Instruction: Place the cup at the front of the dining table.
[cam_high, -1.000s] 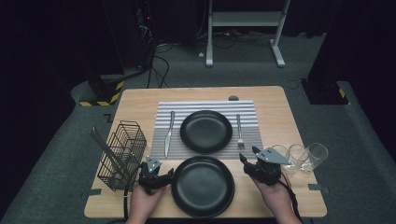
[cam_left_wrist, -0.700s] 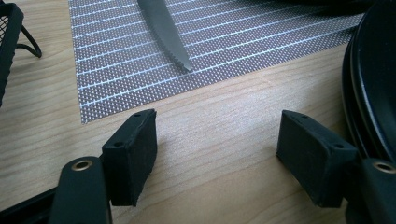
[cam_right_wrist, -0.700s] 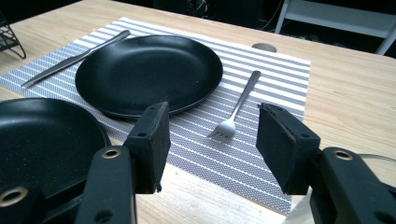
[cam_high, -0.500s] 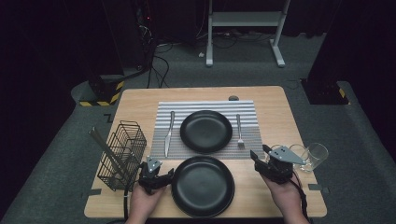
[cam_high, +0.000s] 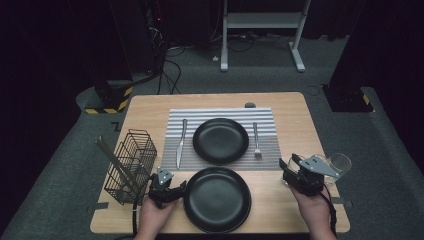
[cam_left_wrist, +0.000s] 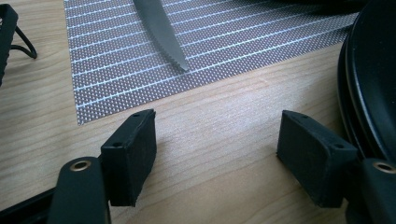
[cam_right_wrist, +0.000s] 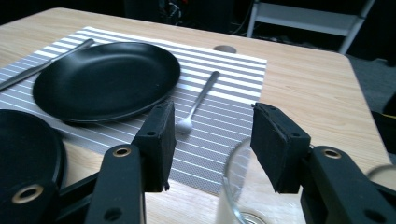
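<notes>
The right tongs (cam_right_wrist: 210, 140) are hovering wide over a clear, round glass (cam_right_wrist: 243, 186) at the table's (cam_high: 290, 107) near right, its rim sitting just below and between the jaws. A second glass (cam_high: 341, 162) is standing just right of it. The left tongs (cam_left_wrist: 217, 149) are gaping wide, holding nothing, over bare wood beside the near plate (cam_high: 217, 199). Two smooth black plates are lying here, the far plate (cam_high: 220, 140) on a striped woven mat (cam_high: 220, 114) between one steel knife (cam_high: 180, 142) and one fork (cam_high: 256, 140). A wire basket (cam_high: 131, 165) is standing at the left.
</notes>
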